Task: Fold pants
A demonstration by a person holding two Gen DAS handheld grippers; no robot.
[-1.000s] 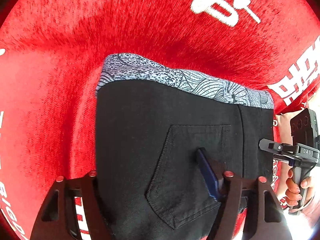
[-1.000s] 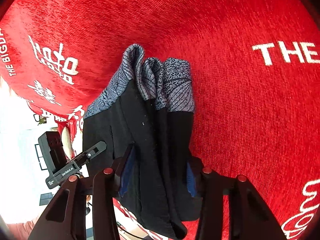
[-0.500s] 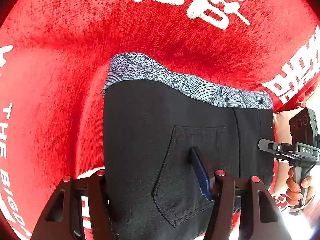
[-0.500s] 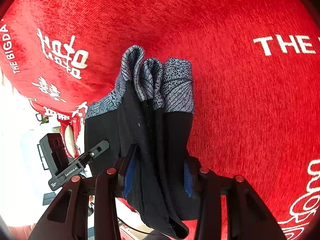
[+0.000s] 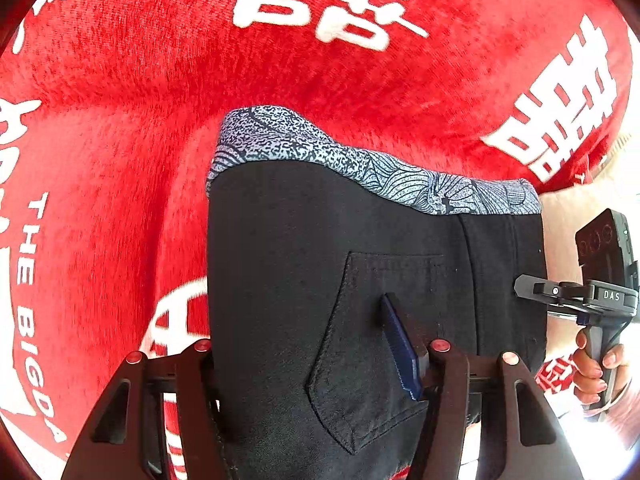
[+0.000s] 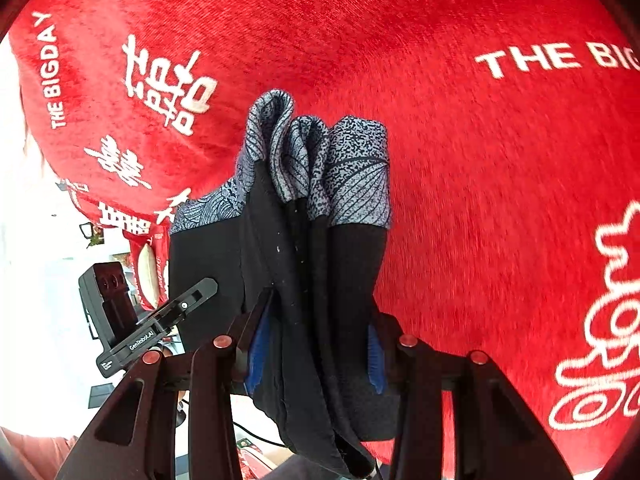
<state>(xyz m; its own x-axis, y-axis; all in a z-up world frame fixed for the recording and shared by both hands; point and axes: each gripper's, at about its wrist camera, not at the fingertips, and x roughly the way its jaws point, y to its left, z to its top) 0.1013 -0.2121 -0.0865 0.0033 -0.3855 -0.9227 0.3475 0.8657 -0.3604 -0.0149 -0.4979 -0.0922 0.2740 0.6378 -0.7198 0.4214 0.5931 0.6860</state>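
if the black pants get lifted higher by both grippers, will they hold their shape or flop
Probably flop: the black pants hang in loose folds from the right hand-held gripper. The patterned cuffs droop toward the red cloth. Likely light, since two pinches carry them.

Probably a home interior. Below both grippers spreads a red plush cloth printed with white wedding characters and "THE BIG DAY". Left of the right gripper lies a bright, overexposed room.

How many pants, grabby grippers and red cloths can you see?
Pants: 1, black pants with a patterned cuff band
Grippers: 2, left gripper and right gripper, both clamped on the pants
Red cloths: 1, red cloth with white writing
Total: 4
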